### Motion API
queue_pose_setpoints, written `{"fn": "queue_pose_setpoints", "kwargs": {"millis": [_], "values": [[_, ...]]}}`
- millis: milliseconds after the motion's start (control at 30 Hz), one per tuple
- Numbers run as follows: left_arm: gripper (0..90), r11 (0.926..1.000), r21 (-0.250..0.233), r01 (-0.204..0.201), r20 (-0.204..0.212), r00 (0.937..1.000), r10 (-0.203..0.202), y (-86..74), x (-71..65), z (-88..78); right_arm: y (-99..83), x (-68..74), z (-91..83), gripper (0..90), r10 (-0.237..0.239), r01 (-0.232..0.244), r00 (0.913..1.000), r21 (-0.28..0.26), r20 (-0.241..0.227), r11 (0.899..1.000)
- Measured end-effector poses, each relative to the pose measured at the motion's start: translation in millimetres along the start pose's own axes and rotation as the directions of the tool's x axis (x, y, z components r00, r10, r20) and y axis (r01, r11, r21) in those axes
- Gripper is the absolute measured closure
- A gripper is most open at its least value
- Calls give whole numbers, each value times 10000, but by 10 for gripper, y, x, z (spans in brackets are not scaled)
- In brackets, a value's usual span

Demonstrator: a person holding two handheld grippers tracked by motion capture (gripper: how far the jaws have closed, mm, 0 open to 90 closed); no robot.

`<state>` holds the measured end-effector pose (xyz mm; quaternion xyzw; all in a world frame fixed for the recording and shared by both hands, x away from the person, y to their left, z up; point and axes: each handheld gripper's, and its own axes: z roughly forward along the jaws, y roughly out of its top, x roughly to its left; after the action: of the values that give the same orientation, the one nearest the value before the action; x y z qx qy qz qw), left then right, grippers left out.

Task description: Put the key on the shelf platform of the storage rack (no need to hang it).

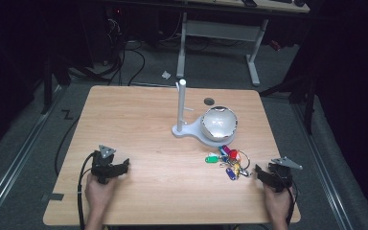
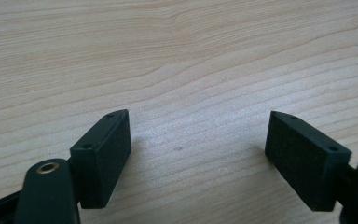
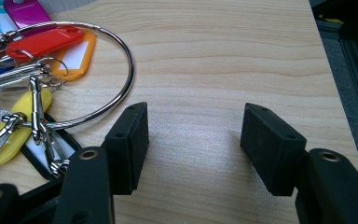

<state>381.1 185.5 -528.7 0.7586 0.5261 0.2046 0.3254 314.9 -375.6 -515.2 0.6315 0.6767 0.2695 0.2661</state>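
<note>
Beside the key ring (image 3: 74, 70), right tongs (image 3: 193, 140) gape empty.

The table (image 1: 139, 124) is evenly lit amid dark surroundings; glare whitens the shiny bowl (image 1: 218, 122).

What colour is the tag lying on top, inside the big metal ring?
Red tag, resting over an orange one; the right gripper view shows it best.

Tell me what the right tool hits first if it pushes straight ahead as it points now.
Probably nothing: bare table lies ahead of the open right tool. The key ring lies just off its line, so it might graze it.
</note>
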Motion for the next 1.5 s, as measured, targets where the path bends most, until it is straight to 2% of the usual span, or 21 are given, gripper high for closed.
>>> {"fn": "queue_pose_setpoints", "kwargs": {"millis": [533, 667, 1500], "values": [[229, 10000, -4, 6, 3, 10000, -6, -1, 1, -1, 1, 8, 3, 395, -36, 36, 10000, 16, -60, 10000], [228, 10000, 14, -17, 3, 10000, 17, -1, 2, -2, 2, 0, 9, 356, 48, -48, 10000, 30, 50, 10000], [228, 10000, 0, 11, 3, 10000, -11, 0, 0, -1, 5, 9, 6, 401, -123, 123, 9998, 4, -180, 9999]]}}
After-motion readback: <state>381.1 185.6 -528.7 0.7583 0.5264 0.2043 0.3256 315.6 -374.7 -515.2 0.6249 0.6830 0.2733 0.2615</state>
